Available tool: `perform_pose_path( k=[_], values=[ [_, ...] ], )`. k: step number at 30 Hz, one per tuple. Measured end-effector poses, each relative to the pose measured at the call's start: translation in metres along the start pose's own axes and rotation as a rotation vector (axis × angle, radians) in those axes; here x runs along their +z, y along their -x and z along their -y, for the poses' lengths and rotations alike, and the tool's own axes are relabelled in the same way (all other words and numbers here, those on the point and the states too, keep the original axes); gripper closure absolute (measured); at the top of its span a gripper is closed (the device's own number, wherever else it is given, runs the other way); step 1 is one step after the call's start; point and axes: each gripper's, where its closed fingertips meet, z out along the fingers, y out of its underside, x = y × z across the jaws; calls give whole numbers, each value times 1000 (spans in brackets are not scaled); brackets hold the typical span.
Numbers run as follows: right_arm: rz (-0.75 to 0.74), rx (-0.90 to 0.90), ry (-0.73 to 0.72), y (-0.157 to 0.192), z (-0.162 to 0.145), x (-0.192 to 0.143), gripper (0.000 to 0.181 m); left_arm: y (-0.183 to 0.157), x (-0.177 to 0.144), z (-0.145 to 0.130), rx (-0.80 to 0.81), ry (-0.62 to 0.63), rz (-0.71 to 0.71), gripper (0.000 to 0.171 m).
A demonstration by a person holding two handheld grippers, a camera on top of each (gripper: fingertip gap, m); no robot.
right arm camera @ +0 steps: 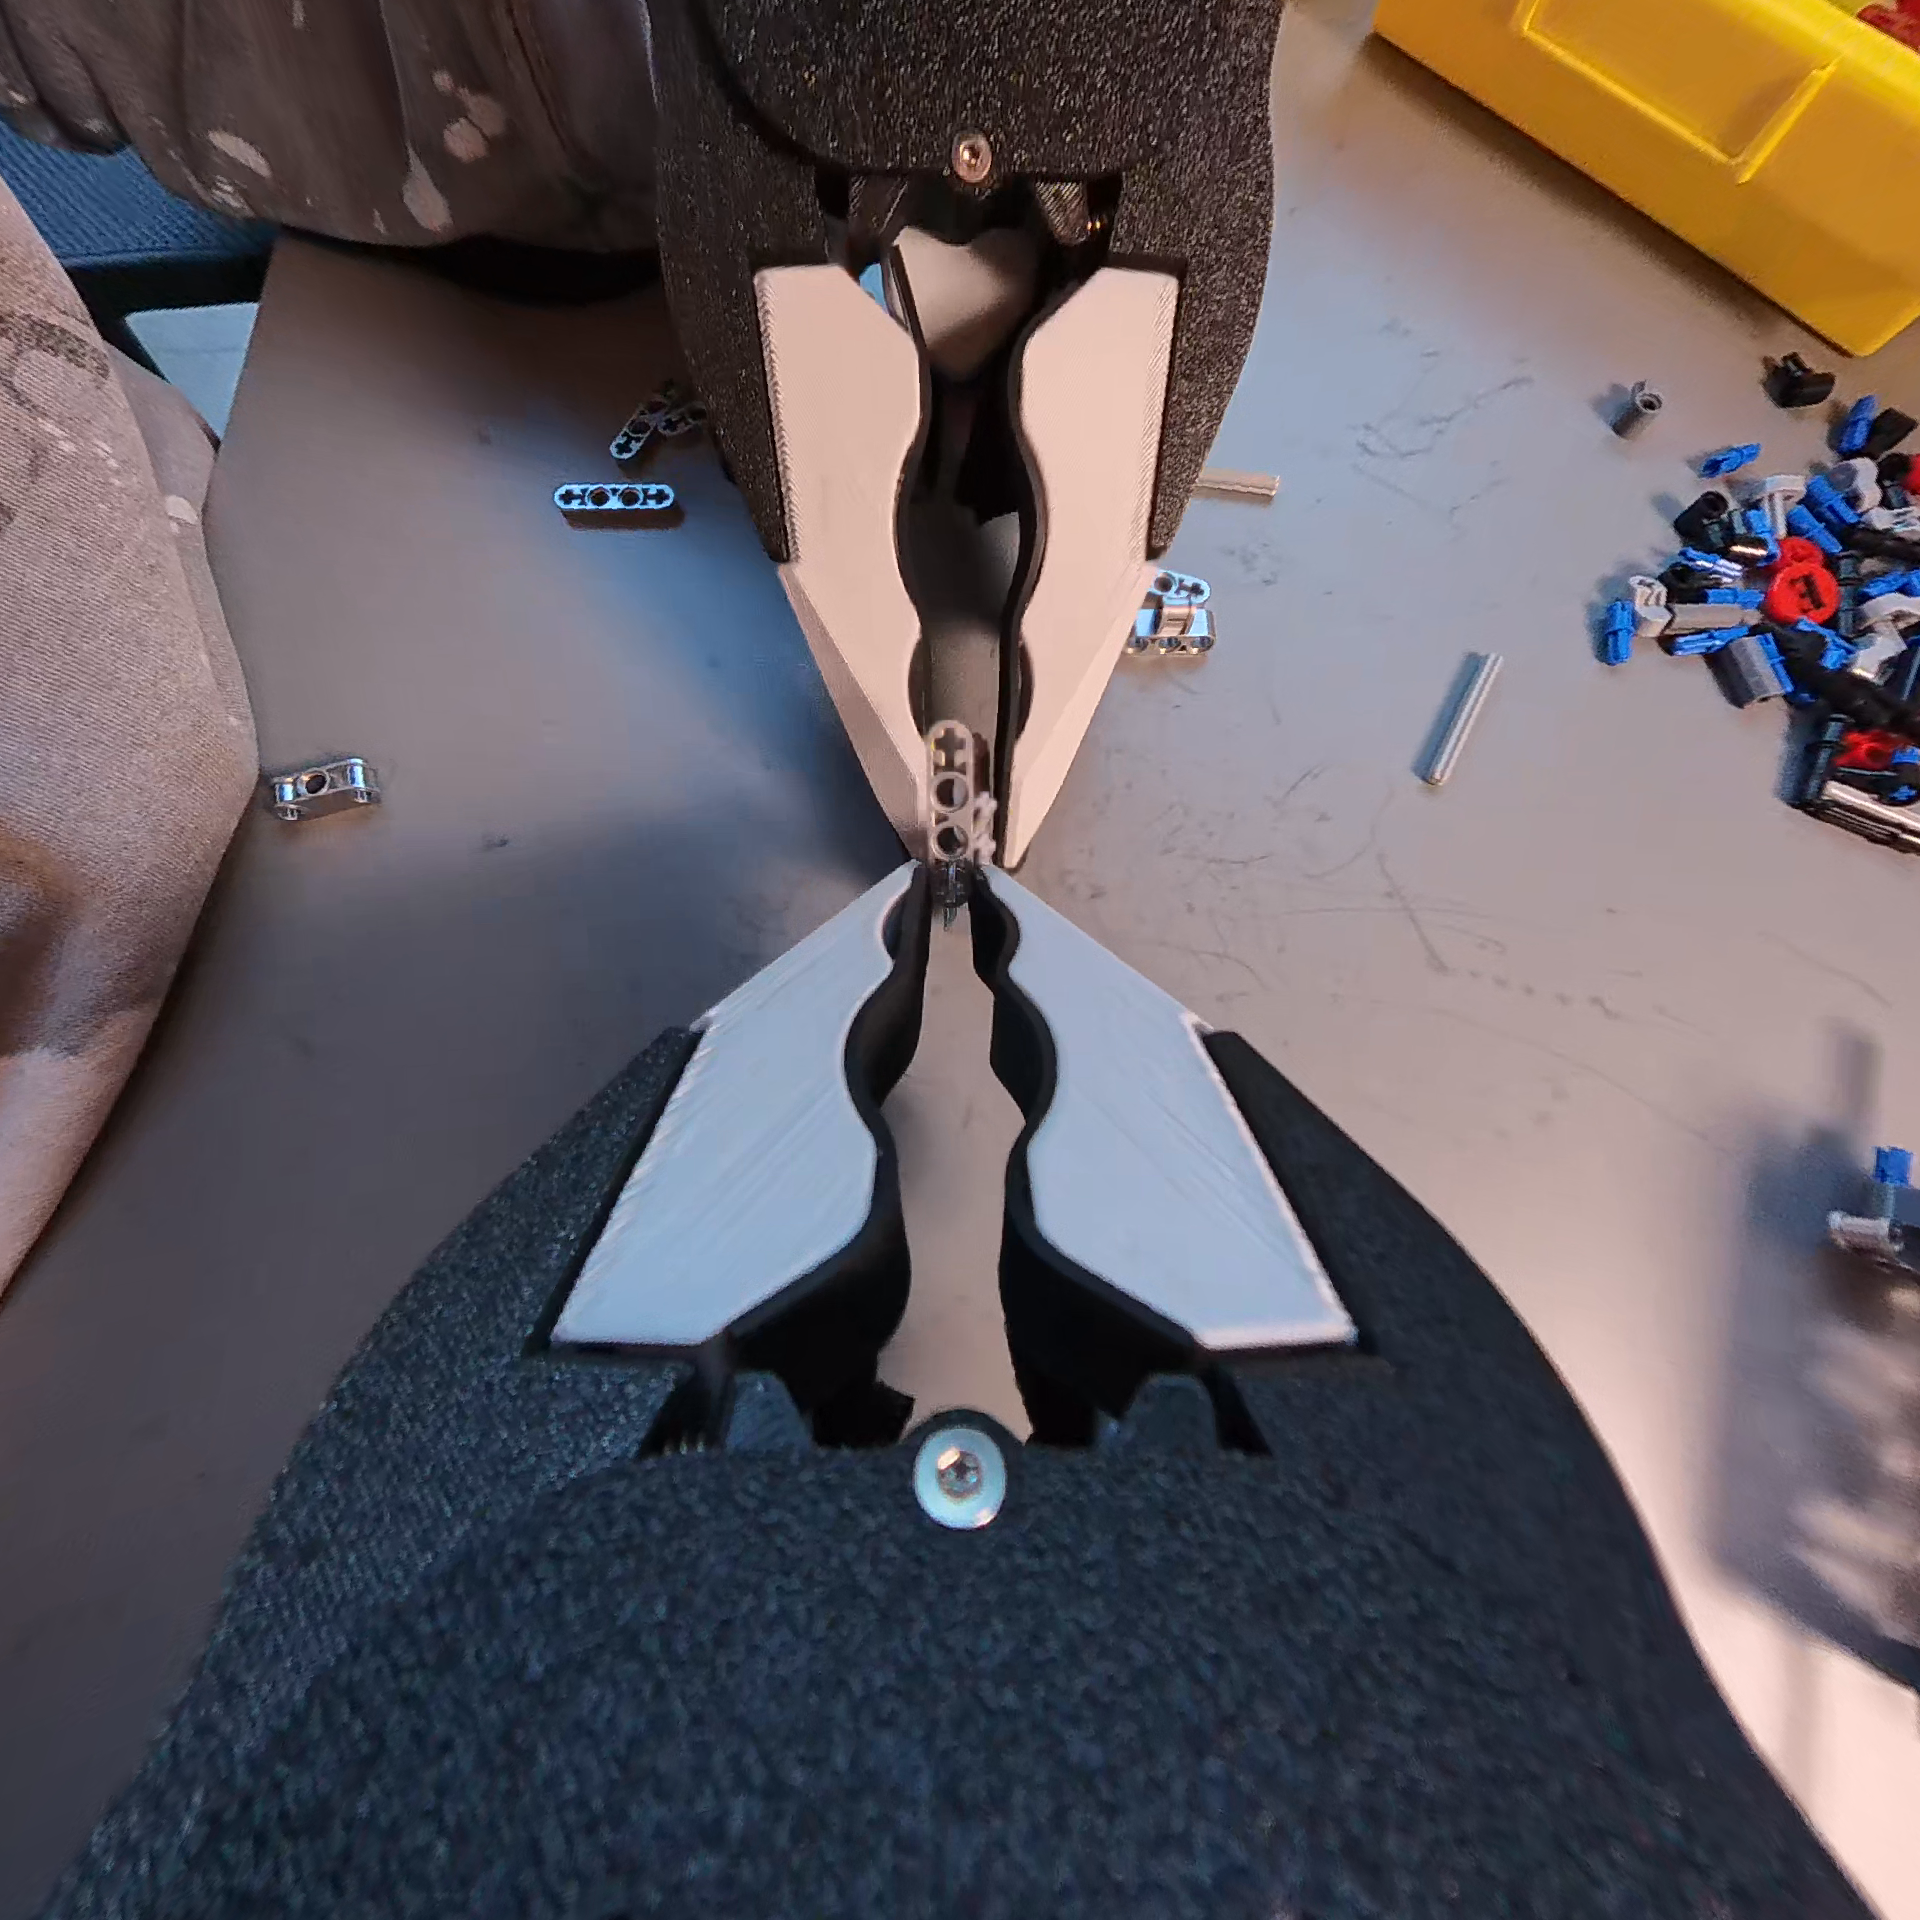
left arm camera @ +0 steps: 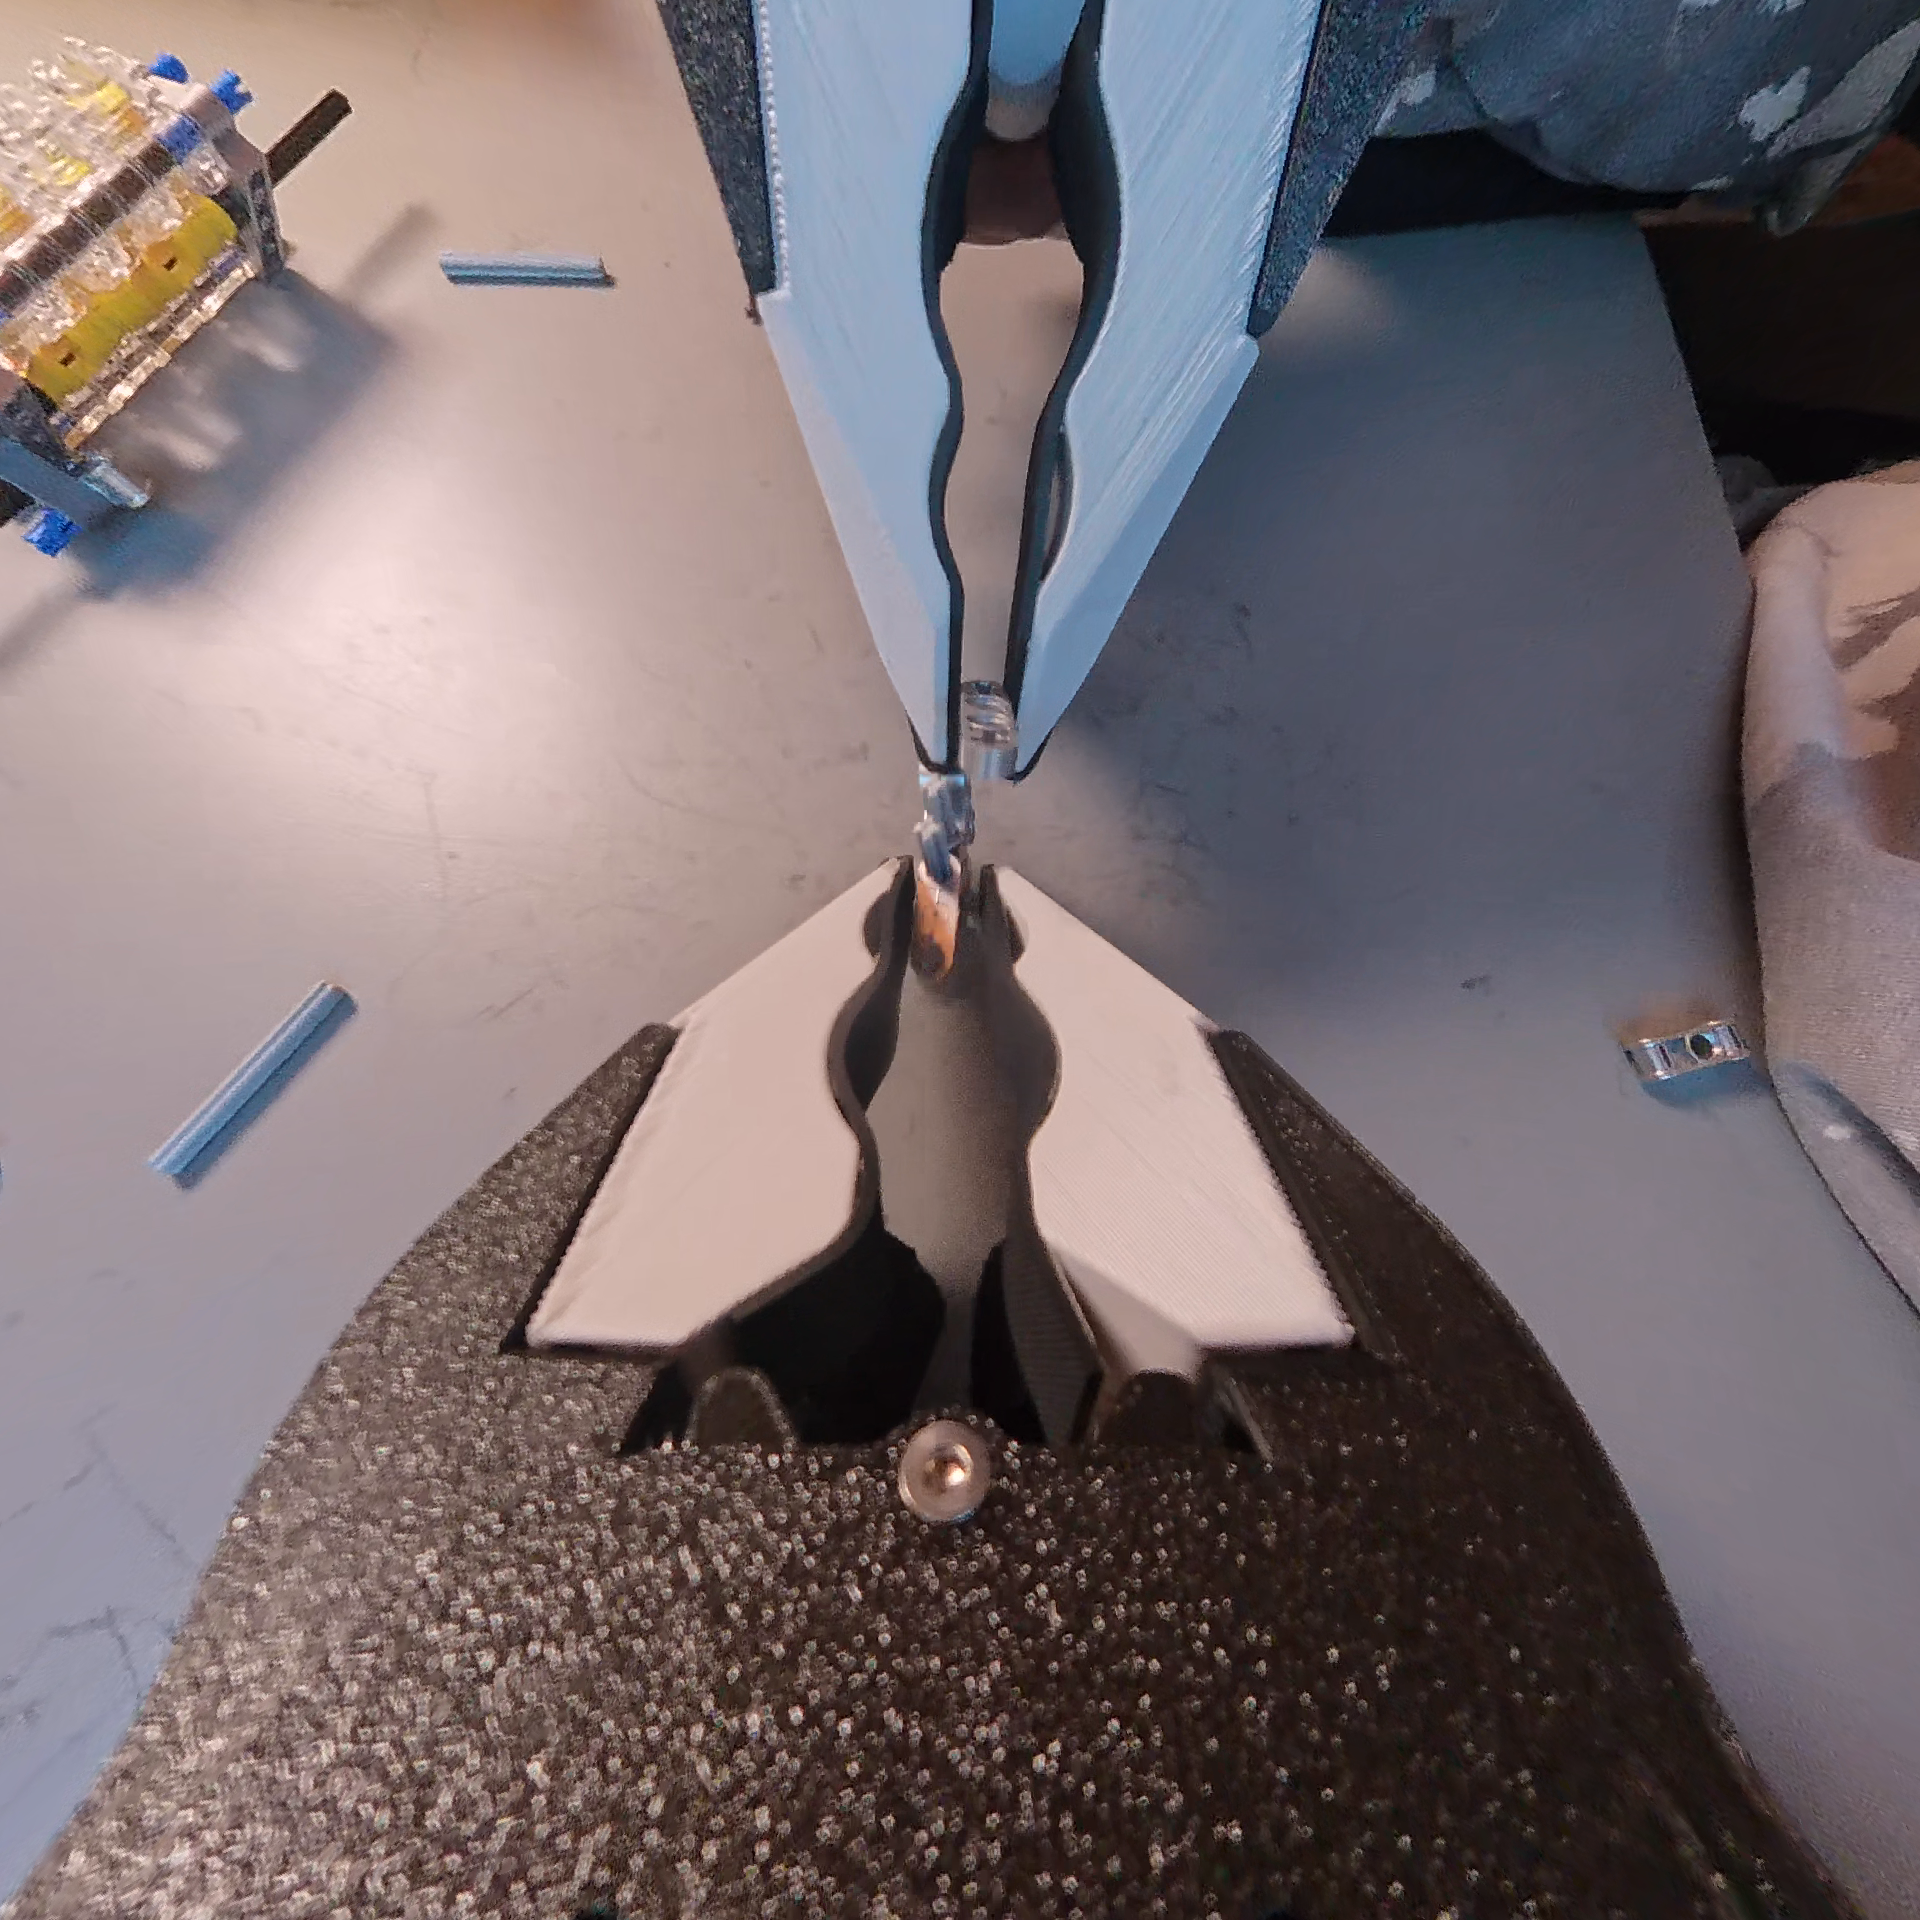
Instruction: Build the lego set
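A tiny stiff grey beam (right arm camera: 954, 795) is pinched by the left gripper (left arm camera: 951, 883) mid-worktop (left arm camera: 416, 727), tip to tip with the right gripper (right arm camera: 951, 894) clamped on a clear pin (left arm camera: 985, 727), both light and easily dropped.

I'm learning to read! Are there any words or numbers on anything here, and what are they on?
None can be read. The yellow bin, the pile of small building parts and the clear-and-yellow block model show no writing. Marks on the red round parts are shaped holes, not letters.
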Motion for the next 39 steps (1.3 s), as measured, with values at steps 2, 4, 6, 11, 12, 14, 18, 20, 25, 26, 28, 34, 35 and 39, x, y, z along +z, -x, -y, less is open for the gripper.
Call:
perform_pose_path(
  k=[2, 4, 6, 11, 12, 14, 18, 20, 25, 26, 28, 34, 35, 39],
  values=[
    [7, 3, -15, 1, 3, -1, 176, 1, -2, 1, -9, -7, -2, 161],
    [9, 3, -26, 2, 5, -2, 176, -1, -2, -1, -11, 2, -15, 165],
    [9, 3, -22, 1, 4, -1, 176, 0, -1, 0, -15, 0, -9, 165],
    [1, 11, -47, -1, 7, -3, 176, -1, 1, 0, -10, 1, -8, 165],
    [-4, 14, -54, -2, 8, -4, 176, -1, 1, -1, -8, 2, -9, 164],
    [-15, 16, -57, -4, 9, -3, 176, -2, 1, -1, -7, 3, -15, 162],
    [-22, 10, -42, -5, 6, -1, 176, -2, -2, 0, -15, -9, -24, 158],
    [-18, 10, -41, -4, 6, -1, 176, -2, -4, 0, -14, -10, -28, 156],
    [-19, 8, -26, -4, 3, 1, 176, -2, -13, 7, -8, -52, -39, 155],
    [-21, 7, -19, -4, 2, 1, 176, -2, -15, 9, -5, -62, -42, 155],
    [-21, 7, -9, -5, 0, 2, 176, -2, -18, 10, 1, -67, -41, 154],
    [-20, 7, 12, -4, -5, 5, 176, 0, -16, 6, 5, -46, -26, 155],
    [-20, 9, 15, -5, -5, 5, 176, 3, -16, 6, -3, -45, -13, 156],
    [-16, 18, 31, -5, -10, 7, 176, 11, -17, 2, -46, -31, 12, 158]
  ],
)
